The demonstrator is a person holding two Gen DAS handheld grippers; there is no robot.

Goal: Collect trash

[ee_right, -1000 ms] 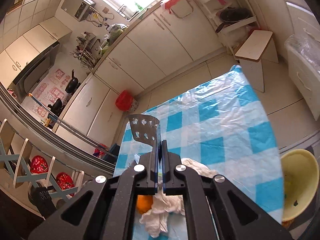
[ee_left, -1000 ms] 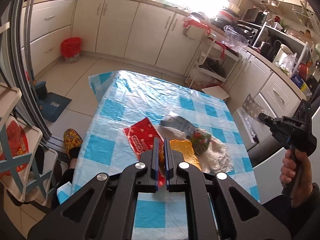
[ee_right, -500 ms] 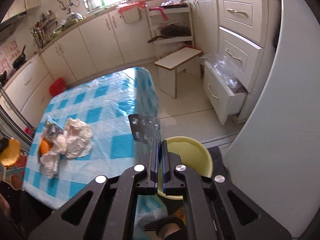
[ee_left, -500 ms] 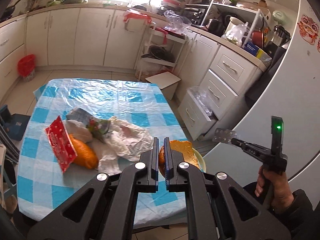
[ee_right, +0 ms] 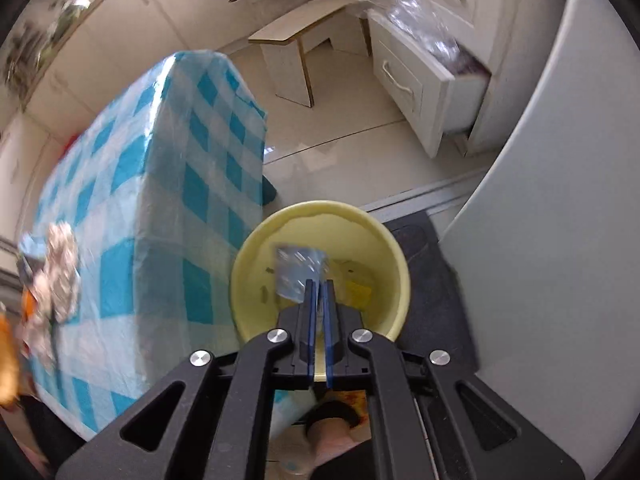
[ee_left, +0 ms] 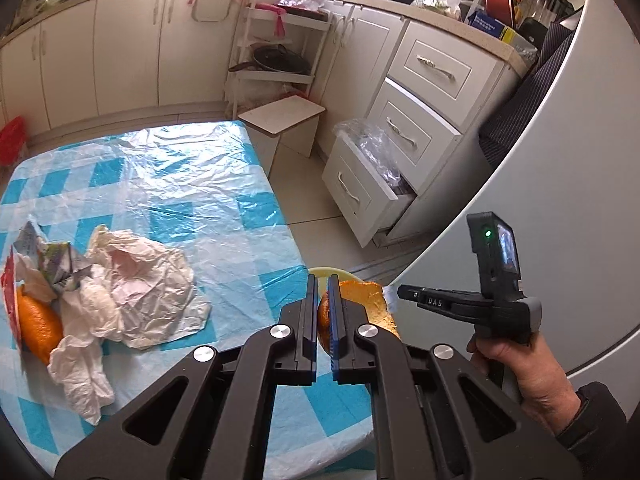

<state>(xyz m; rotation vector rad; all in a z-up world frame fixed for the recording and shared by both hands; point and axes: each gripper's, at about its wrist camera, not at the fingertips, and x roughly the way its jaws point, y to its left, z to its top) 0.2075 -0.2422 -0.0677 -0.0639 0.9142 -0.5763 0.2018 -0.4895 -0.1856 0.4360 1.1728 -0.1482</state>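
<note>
- The left gripper (ee_left: 323, 308) pinches an orange peel (ee_left: 360, 308) between its blue-edged fingers; the peel bulges out to the right of the fingers, over the table's near right edge.
- Behind the peel, at 12 o'clock from the fingertips, a sliver of the yellow bin (ee_left: 324, 271) rim shows past the table edge.
- The right gripper (ee_right: 318, 292) has its fingers pressed nearly together on a silvery blister pack (ee_right: 298, 270), blurred, held above the open mouth of the yellow bin (ee_right: 392, 248), which stands on the floor beside the table.
- Inside the bin, a small yellow scrap lies at 3 o'clock from the fingertips; its print cannot be read.
- In the left wrist view the right gripper's body (ee_left: 480, 304) sits at 3 o'clock, held by the right hand (ee_left: 516, 364); the letters "DAS" read on its side and a green light glows on its upright module.
- The table (ee_left: 192, 184) carries a blue-and-white checked cloth under clear plastic.
- At 9 o'clock on it lies the remaining trash: a crumpled white plastic bag (ee_left: 148, 280), white tissue (ee_left: 80, 368), another orange peel (ee_left: 38, 326), a crushed green-grey carton (ee_left: 56, 264) and a red wrapper (ee_left: 10, 300) at the frame's edge; their labels are illegible.
- A white stool (ee_left: 286, 116) stands at 12 o'clock beyond the table, with an open drawer (ee_left: 360, 184) holding clear plastic at 2 o'clock.
</note>
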